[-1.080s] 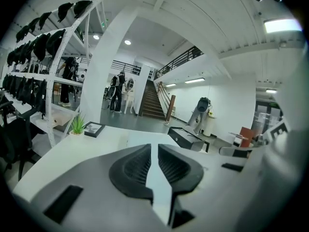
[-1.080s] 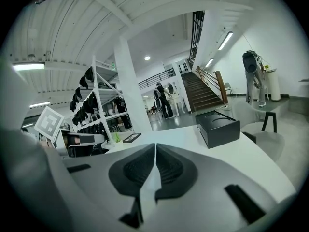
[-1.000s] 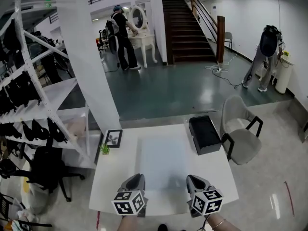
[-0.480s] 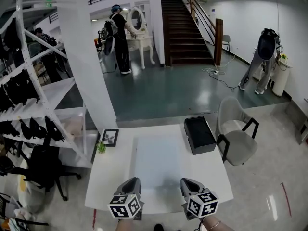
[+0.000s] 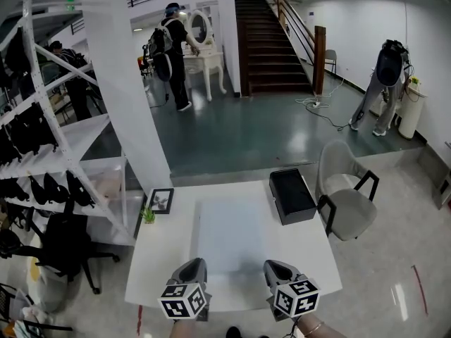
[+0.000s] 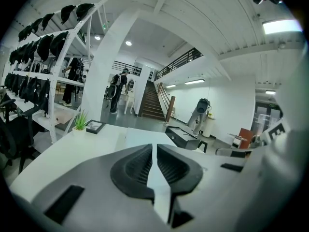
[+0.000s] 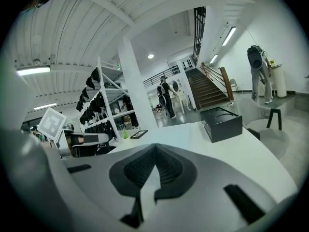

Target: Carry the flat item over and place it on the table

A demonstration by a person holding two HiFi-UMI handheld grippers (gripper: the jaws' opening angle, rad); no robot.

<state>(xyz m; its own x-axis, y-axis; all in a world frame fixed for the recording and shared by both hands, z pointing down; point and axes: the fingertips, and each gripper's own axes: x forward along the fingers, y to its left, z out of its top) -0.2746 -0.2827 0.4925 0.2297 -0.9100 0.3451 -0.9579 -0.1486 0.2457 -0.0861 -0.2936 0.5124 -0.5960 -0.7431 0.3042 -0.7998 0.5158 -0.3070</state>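
Since a second ago the head view has swung a bit, so table and box sit slightly further left; both grippers are in the same spot against the table's near edge, and the far person at the dresser has shifted a little. Left gripper has its jaws pressed together with only a thin slit, nothing between them. Right gripper is the same: jaws fully together and empty. Sheet, pale and flat, lies on the table's middle, running from near the far edge toward the grippers, its near end between the two gripper tips; whether either tip touches it is unclear. Black box is on the table's far right, just right of the sheet. Frame and small plant are at the far left corner. Chair stands right of the table, shelves to the left.
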